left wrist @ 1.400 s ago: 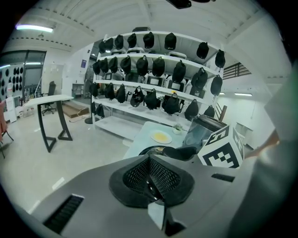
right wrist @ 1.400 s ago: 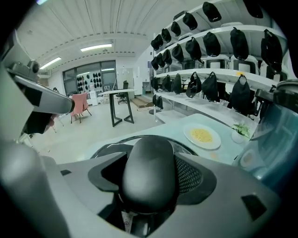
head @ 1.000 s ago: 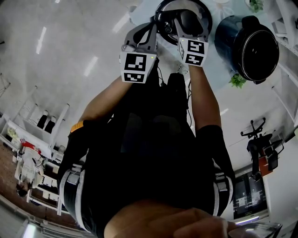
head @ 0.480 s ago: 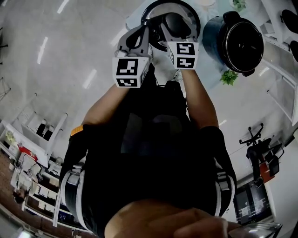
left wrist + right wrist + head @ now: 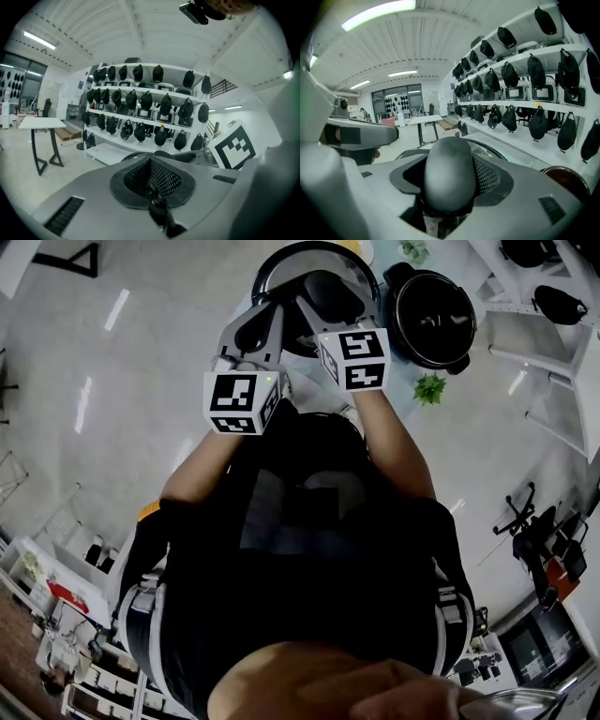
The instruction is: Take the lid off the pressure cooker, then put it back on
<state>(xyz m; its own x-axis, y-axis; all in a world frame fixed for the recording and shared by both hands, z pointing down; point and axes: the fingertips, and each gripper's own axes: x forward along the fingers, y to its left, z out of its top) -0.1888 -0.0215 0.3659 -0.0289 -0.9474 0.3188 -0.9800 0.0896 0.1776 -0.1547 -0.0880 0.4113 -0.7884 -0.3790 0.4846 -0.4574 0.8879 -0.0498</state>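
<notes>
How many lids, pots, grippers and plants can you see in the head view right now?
1 lid
1 pot
2 grippers: left gripper, right gripper
2 plants
Total: 6

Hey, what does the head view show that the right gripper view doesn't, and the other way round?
Only the head view: the person's torso, the marker cubes, a small plant. Only the right gripper view: ceiling light strips, mesh pads against the lid handle. Both: the lid and left gripper.
</notes>
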